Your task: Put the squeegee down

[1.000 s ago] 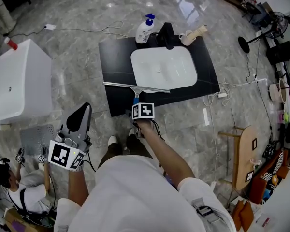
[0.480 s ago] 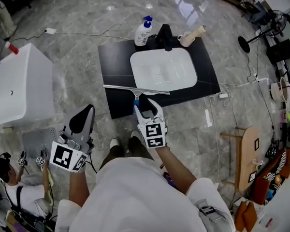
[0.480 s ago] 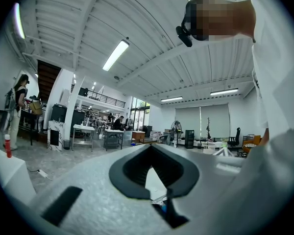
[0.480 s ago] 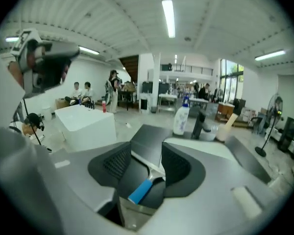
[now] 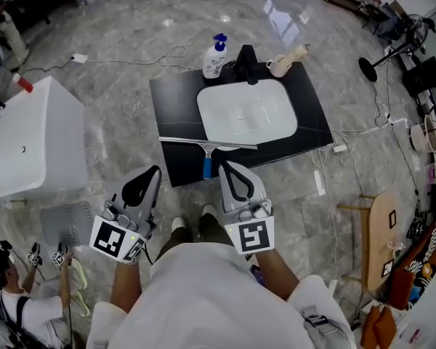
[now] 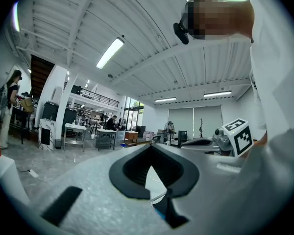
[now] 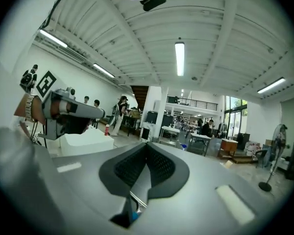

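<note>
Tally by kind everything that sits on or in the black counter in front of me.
squeegee: 1
pump bottle: 1
faucet: 1
sink basin: 1
beige handled item, kind unclear: 1
Total: 5

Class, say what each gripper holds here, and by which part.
Nothing. Left gripper and right gripper are shut, empty; the squeegee lies free on the counter.
</note>
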Tool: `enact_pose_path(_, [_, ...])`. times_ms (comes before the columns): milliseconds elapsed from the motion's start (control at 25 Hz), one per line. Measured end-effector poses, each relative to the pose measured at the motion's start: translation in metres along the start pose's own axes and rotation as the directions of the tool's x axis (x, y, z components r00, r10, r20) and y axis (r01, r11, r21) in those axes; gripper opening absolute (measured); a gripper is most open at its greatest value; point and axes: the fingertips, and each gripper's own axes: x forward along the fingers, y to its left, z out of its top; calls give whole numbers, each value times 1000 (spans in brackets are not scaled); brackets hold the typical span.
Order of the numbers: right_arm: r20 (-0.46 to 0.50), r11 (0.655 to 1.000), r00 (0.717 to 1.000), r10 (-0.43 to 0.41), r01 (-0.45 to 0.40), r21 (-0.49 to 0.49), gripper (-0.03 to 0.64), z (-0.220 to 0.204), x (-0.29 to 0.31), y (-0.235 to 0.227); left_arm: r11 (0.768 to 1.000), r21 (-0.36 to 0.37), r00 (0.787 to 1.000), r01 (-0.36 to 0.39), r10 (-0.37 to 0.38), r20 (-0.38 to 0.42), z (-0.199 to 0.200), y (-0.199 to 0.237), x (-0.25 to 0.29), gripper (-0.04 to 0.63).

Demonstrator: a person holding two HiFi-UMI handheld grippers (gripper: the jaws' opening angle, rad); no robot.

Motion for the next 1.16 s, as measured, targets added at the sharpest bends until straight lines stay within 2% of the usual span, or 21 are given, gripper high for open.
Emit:
enact_pose_path(240, [13, 998, 999, 51, -51, 26, 8, 7, 5, 13, 1000, -19, 1000, 6, -6, -11, -8, -9, -2, -5])
enact_pose_path(920, [58, 994, 996, 60, -65, 85, 8, 17, 1, 6, 999, 20, 999, -33, 33, 5, 7, -5, -12, -5])
enact_pose_path(1160, [33, 993, 997, 68, -71, 90, 8, 9, -3, 8, 999, 22, 999, -40, 41, -3, 6, -7, -15, -5])
